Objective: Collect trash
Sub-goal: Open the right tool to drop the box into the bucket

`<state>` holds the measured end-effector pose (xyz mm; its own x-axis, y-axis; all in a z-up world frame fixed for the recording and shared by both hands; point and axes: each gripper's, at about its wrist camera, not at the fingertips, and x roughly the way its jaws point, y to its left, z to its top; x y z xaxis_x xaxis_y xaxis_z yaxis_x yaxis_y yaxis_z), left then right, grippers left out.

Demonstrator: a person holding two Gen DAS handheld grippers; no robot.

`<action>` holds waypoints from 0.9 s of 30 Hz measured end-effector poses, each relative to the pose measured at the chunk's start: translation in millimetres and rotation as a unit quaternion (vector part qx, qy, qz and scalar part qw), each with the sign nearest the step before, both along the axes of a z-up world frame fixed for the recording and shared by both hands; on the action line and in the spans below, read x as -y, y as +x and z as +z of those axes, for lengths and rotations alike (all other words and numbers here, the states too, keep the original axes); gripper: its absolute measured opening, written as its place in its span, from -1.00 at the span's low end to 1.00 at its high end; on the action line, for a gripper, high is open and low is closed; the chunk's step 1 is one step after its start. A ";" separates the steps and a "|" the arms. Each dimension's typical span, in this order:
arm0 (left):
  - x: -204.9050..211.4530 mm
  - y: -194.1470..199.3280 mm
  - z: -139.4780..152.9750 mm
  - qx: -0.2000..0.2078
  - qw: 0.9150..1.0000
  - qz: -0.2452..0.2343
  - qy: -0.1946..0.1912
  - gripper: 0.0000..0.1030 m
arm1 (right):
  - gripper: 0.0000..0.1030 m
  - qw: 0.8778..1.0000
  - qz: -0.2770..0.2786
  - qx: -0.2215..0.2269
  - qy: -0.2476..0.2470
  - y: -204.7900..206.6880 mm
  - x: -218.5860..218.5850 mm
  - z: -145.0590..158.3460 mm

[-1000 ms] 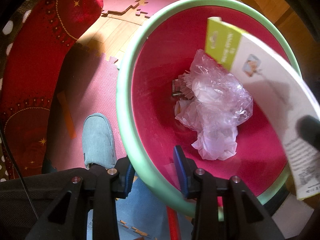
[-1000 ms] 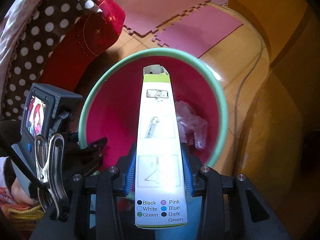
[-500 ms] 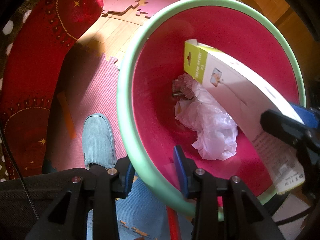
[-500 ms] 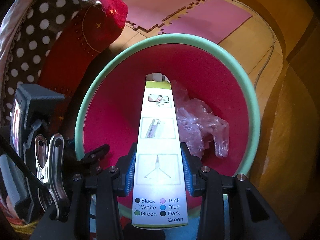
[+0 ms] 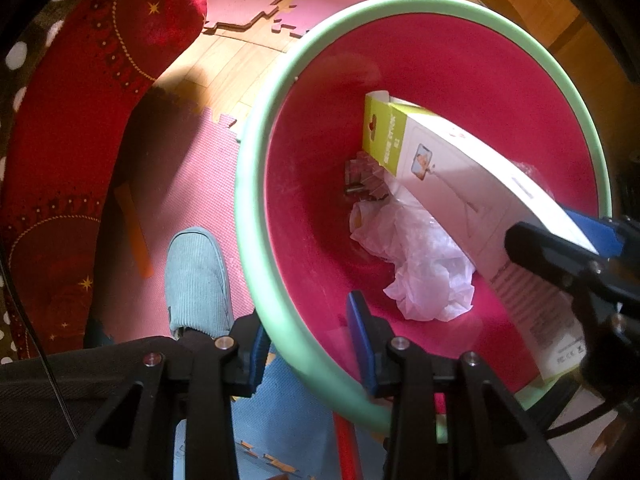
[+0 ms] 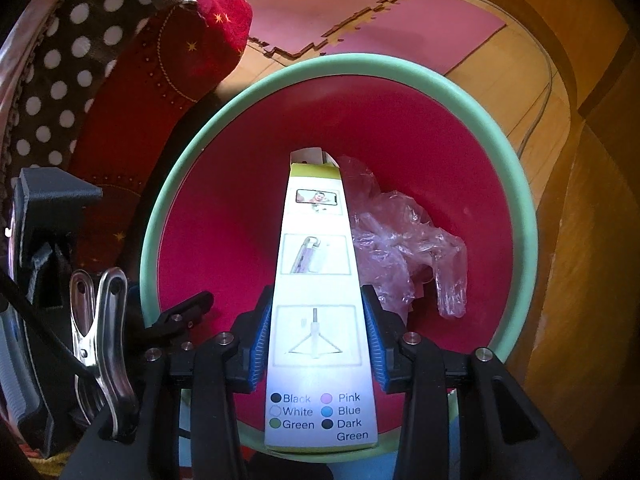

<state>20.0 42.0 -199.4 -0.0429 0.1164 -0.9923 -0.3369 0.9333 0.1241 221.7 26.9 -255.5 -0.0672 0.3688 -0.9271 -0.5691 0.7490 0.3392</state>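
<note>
Wood floor with pink foam mats under the red, green-rimmed bin [image 6: 516,216]. Crumpled plastic wrap [image 6: 404,248] already inside. Right hand-held gripper [image 6: 318,344] clamps the selfie-stick box [image 6: 316,280], far end inside the bin; release pending. Left hand-held gripper [image 5: 308,348] pinches the bin's near rim.

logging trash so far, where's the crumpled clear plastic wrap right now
In the right wrist view, the crumpled clear plastic wrap lies at the bottom of the green-rimmed red bin, right of the long white carton.

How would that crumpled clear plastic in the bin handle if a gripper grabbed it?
The crumpled plastic looks thin and see-through, so probably floppy and very light. Its loose folds would likely squash and shift between pads rather than hold shape.
</note>
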 end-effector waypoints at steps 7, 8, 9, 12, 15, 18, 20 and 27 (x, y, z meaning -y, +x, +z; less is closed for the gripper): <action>-1.0 0.1 0.6 0.000 1.000 0.000 0.000 -0.27 | -0.17 1.000 -0.007 0.007 0.015 -0.6 12.6 10.0; -1.0 0.2 0.5 0.000 1.000 0.000 0.000 -0.27 | -0.15 1.000 -0.009 0.008 0.018 -0.5 14.4 11.7; -1.2 0.2 0.6 0.000 1.000 0.000 0.000 -0.27 | -0.08 1.000 -0.010 0.011 0.021 -0.5 16.5 13.8; -1.2 0.2 0.5 0.000 1.000 0.000 0.000 -0.27 | -0.04 0.999 -0.013 0.020 0.023 -0.9 20.9 19.8; -1.2 0.1 0.5 0.000 1.000 0.000 0.000 -0.27 | -0.04 0.999 -0.015 0.031 0.025 -1.2 24.3 27.6; -1.0 0.2 0.5 0.000 1.000 0.000 0.000 -0.27 | -0.04 0.999 -0.015 0.040 0.027 -1.2 27.4 36.4; -0.8 0.1 0.5 0.000 1.000 0.000 0.000 -0.27 | -0.04 0.999 -0.015 0.045 0.026 -0.1 28.6 40.8; -0.6 0.7 1.1 0.000 1.000 0.000 0.000 -0.27 | -0.04 0.998 -0.018 0.058 0.025 2.1 33.8 53.0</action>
<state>20.7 42.6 -198.4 -0.0426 0.1168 -0.9922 -0.3369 0.9333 0.1243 223.9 -6.9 -202.6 0.0539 0.4141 -0.9086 -0.5795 0.7540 0.3092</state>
